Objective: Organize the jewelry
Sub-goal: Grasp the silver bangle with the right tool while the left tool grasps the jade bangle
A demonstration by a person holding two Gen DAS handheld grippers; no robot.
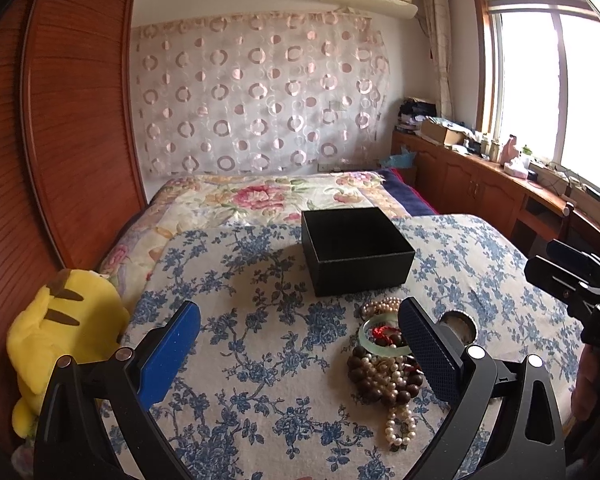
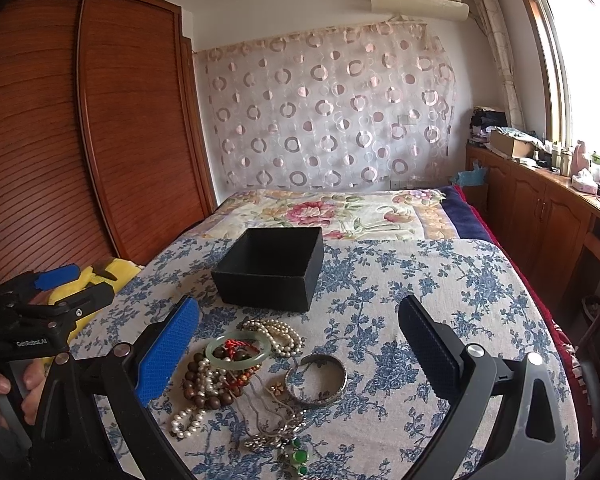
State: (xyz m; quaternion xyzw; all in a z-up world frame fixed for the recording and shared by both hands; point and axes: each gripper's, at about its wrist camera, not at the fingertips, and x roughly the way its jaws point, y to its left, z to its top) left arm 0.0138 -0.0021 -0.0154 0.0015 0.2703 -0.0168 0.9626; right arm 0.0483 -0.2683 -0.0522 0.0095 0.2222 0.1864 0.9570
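Both grippers hover over the bed, nothing held. Left gripper (image 1: 300, 344): jaws spread wide, blue pads apart, empty. Right gripper (image 2: 298, 344): same, wide open, empty.

Jewelry pile (image 2: 240, 376) sits on the blue floral cloth (image 2: 400, 280), just in front of the black box (image 2: 270, 276). Box is open-topped, upright, interior too dark to read in either view.

Right wrist view gives the full pile: pale green bangle (image 2: 236, 350) on top of dark wooden beads (image 2: 198, 384), pearl strands (image 2: 278, 332) behind it toward the box, silver bangle (image 2: 316, 380) lying flat to the right, a chain with green stones (image 2: 296, 454) nearest the camera. It also catches the left gripper (image 2: 76, 284) at the left edge, with fingers of the hand (image 2: 4, 392) on its handle.

Left wrist view hides more: its right finger covers part of the pile, silver bangle (image 1: 458, 324) only peeks out behind it, green-stone chain not visible. Green bangle (image 1: 380, 340) and pearls (image 1: 400, 420) do show. Only this view shows the yellow plush toy (image 1: 64, 344) fully, at the bed's left edge by the wardrobe (image 1: 68, 120), and the right gripper (image 1: 572, 276) coming in from the right edge.
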